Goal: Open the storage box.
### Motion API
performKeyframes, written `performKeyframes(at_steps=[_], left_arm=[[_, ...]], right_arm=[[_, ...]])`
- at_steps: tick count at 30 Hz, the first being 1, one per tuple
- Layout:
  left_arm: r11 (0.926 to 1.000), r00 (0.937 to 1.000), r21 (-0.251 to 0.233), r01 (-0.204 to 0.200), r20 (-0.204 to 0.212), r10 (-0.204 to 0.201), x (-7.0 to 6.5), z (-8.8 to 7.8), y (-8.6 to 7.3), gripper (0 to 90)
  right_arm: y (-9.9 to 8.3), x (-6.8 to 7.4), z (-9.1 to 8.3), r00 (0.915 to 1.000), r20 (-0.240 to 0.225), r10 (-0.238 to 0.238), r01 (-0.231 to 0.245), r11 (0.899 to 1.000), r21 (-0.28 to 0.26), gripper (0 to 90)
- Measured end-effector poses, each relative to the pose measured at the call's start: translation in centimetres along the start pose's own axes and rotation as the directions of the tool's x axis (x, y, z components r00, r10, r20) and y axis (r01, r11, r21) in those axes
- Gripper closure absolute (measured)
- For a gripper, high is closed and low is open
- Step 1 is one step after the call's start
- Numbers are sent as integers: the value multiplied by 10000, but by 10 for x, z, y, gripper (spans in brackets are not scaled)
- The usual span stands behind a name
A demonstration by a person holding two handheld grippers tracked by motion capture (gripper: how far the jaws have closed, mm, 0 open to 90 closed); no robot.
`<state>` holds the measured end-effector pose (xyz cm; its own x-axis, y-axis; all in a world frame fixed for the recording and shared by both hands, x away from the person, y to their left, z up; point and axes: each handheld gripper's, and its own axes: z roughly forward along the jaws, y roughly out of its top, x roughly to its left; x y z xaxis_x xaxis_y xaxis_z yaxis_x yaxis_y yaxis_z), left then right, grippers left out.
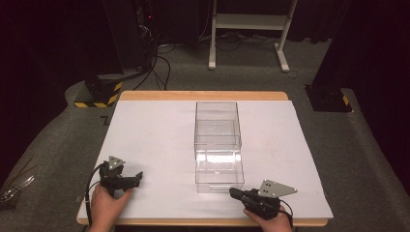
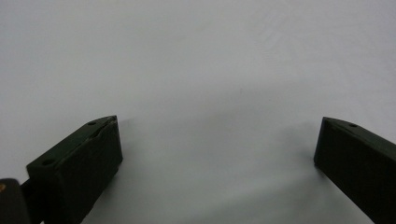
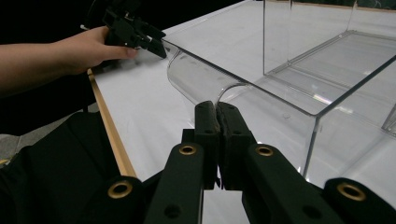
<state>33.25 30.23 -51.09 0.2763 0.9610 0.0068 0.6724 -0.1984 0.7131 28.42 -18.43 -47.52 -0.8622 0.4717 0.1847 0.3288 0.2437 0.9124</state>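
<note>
The clear acrylic drawer box (image 1: 217,145) runs lengthwise away from the person; right gripper (image 3: 217,112) pinched together empty at its handle, left gripper (image 2: 217,140) spread wide.

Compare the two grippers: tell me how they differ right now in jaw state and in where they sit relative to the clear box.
The left gripper has its jaws wide apart over bare white table, with nothing between them; the right gripper has its jaws pressed together. The left gripper sits well off to the side of the clear box, while the right gripper's tips are right at the box's near curved lip. Both are black and hand-held at the table's near edge.
</note>
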Motion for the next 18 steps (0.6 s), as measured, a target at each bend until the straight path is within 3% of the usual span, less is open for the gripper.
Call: performKeyframes(at_steps=[9,18], left_arm=[[10000,10000,0,1,-1,-1,0,0,0,9],[10000,10000,3,-9,3,9,0,0,0,9]], right_arm=[[-2,7,-3,9996,-249,-121,123,9999,101,877],[-2,9,-2,9995,-190,-251,252,9997,57,863]])
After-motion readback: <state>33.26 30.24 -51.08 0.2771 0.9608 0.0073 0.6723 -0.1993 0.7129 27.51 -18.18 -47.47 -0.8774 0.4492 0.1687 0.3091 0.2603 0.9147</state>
